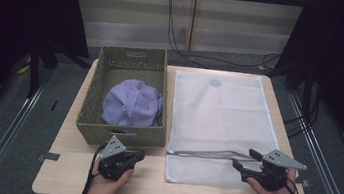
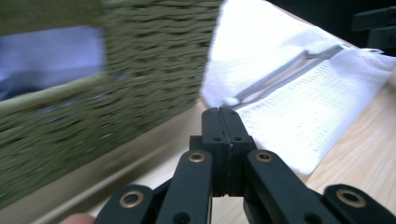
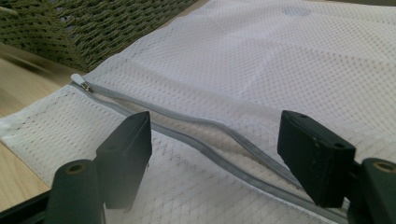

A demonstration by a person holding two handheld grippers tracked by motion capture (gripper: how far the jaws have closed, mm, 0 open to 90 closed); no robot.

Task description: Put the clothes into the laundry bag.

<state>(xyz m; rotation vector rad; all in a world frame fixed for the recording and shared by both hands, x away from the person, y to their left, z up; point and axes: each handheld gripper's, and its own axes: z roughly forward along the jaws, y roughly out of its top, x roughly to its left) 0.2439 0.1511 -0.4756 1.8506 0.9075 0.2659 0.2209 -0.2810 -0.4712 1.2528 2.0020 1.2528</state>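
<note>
A white mesh laundry bag [image 1: 225,119] lies flat on the right half of the table, its grey zipper [image 1: 213,154] running across near the front. The zipper [image 3: 196,135] is partly open, with its pull [image 3: 80,82] at the end nearest the basket. My right gripper [image 1: 245,159] is open, just above the zipper's right end [image 3: 215,158]. My left gripper [image 1: 138,155] sits shut with nothing in it, in front of the woven olive basket [image 1: 122,136], jaws pressed together [image 2: 222,116]. A lavender garment [image 1: 132,104] lies crumpled in the basket.
The wooden table [image 1: 69,174] has bare strips along its front and left edges. Cables [image 1: 178,37] hang behind the table, and dark curtains flank both sides. A metal rail [image 1: 322,162] runs along the floor at right.
</note>
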